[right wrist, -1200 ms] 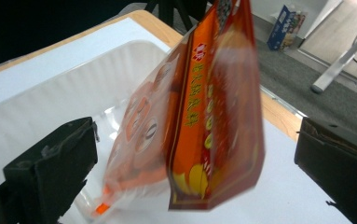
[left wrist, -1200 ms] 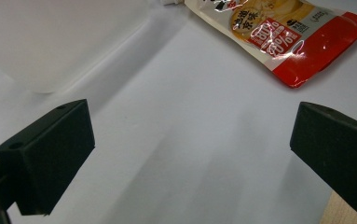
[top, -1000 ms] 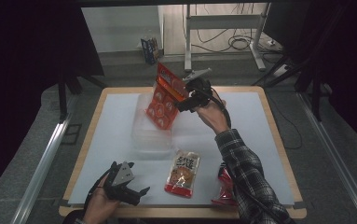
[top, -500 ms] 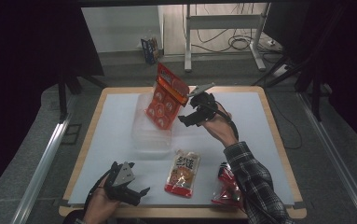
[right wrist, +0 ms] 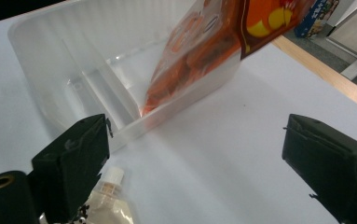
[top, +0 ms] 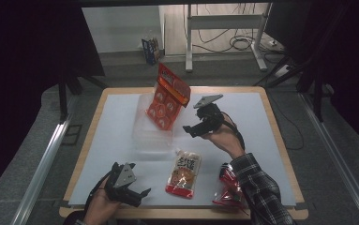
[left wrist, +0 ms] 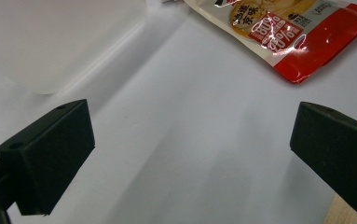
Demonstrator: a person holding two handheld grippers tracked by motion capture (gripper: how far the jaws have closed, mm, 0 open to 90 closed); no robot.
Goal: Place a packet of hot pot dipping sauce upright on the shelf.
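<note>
Pulling back from orange snack bag [top: 167,97], right hand-held gripper [top: 197,127] now released | bag leans upright in clear bin [top: 150,136] | left hand-held gripper [top: 130,197] released, unmoved

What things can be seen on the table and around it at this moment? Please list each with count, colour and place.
clear bin: 1, transparent plastic, table middle, with a divider inside
orange snack bag: 1, orange-red, standing tilted in the bin's far compartment
spouted pouch: 1, cream and red, flat on the table in front of the bin
red packet: 1, red, near edge, beside the right sleeve
table: 1, wood rim, white surface
small box: 1, blue, floor beyond the table
left gripper: 1, black, near edge, fingers open
right gripper: 1, black, right of the bin, fingers open
</note>
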